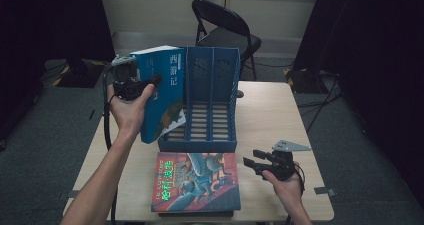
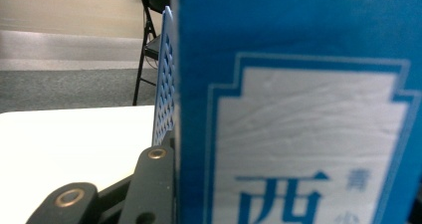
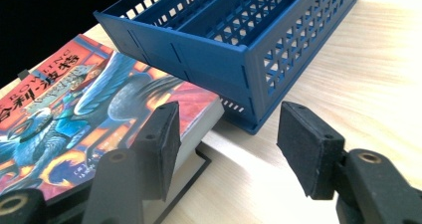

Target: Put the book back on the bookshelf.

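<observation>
My left gripper (image 1: 145, 85) is shut on a tall blue book (image 1: 162, 92) with white characters and holds it upright and tilted at the left side of the blue file rack (image 1: 210, 100). Whether its lower corner is inside the left compartment I cannot tell. In the left gripper view the blue book (image 2: 298, 109) stands close up, with one black finger (image 2: 152, 184) against its edge and the rack (image 2: 164, 84) behind. My right gripper (image 3: 226, 144) stands open just above the table, by the right edge of a red illustrated book (image 3: 74, 114) lying flat before the rack (image 3: 239, 40).
The red book (image 1: 195, 182) rests on a thin dark book (image 1: 195, 214) at the table's front edge. A black folding chair (image 1: 225, 27) stands behind the wooden table (image 1: 270, 115). Bare tabletop (image 3: 348, 84) lies right of the rack.
</observation>
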A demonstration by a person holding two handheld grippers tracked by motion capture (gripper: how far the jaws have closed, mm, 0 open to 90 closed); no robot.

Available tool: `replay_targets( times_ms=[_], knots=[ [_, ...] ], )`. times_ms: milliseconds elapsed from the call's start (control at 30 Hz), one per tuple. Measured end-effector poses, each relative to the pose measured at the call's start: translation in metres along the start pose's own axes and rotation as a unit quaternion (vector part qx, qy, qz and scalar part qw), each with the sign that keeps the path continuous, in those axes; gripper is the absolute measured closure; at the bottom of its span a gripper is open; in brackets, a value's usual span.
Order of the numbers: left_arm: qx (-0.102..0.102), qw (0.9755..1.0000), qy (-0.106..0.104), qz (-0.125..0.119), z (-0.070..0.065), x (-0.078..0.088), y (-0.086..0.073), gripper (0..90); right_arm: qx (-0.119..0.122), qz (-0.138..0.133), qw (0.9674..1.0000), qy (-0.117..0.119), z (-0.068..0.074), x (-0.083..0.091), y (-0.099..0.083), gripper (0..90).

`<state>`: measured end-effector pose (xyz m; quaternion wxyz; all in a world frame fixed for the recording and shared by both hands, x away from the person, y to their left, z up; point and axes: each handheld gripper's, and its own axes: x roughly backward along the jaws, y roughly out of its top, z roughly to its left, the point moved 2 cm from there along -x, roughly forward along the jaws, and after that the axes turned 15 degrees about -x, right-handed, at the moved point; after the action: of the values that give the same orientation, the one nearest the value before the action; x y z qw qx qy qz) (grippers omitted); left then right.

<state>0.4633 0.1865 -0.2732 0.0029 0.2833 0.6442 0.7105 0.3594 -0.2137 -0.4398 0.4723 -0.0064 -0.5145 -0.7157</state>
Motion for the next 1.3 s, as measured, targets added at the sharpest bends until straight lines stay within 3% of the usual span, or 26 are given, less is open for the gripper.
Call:
replay_targets(
  times_ms=[67, 100, 233, 333, 500, 667, 767, 800, 833, 1133, 1300],
  knots=[
    [-0.004, 1.0000, 0.000, 0.003, 0.000, -0.002, 0.000, 61.9, -0.001, 0.000, 1.0000, -0.001, -0.001, 0.000, 0.000, 42.3],
    [-0.017, 0.9998, -0.005, 0.010, 0.001, -0.008, 0.001, 61.9, -0.002, 0.001, 1.0000, -0.001, -0.001, 0.000, 0.000, 42.3],
    [-0.017, 0.9996, 0.013, 0.016, -0.001, -0.021, 0.000, 61.9, -0.001, 0.002, 1.0000, 0.007, 0.000, 0.000, 0.000, 43.5],
    [-0.019, 0.9996, 0.014, 0.016, -0.003, -0.027, -0.002, 61.9, -0.001, 0.004, 1.0000, 0.009, 0.000, -0.001, 0.000, 43.5],
    [-0.004, 0.9992, 0.037, 0.016, -0.003, -0.047, -0.004, 61.9, -0.002, 0.010, 0.9999, 0.010, 0.000, -0.001, 0.000, 43.5],
    [-0.003, 0.9985, 0.054, 0.006, -0.007, -0.059, -0.007, 61.9, -0.004, 0.010, 0.9999, 0.012, -0.001, 0.000, 0.000, 43.5],
    [-0.002, 0.9987, 0.052, 0.003, -0.008, -0.065, -0.008, 61.9, -0.005, 0.012, 0.9998, 0.012, -0.002, -0.001, -0.001, 43.5],
    [0.005, 0.9987, 0.051, -0.009, -0.009, -0.068, -0.010, 61.8, -0.003, 0.015, 0.9998, 0.011, -0.003, -0.002, -0.001, 43.5],
    [0.000, 0.9988, 0.048, -0.002, -0.009, -0.070, -0.010, 61.9, 0.001, 0.017, 0.9998, 0.006, -0.002, -0.002, -0.001, 43.5],
    [-0.012, 0.9984, 0.053, -0.018, -0.017, -0.078, -0.029, 61.8, 0.010, 0.027, 0.9995, 0.013, 0.000, -0.004, -0.003, 43.9],
    [0.002, 0.9981, 0.052, -0.031, -0.014, -0.075, -0.035, 61.8, 0.007, 0.026, 0.9996, 0.012, -0.002, -0.004, -0.003, 44.0]
  ],
)
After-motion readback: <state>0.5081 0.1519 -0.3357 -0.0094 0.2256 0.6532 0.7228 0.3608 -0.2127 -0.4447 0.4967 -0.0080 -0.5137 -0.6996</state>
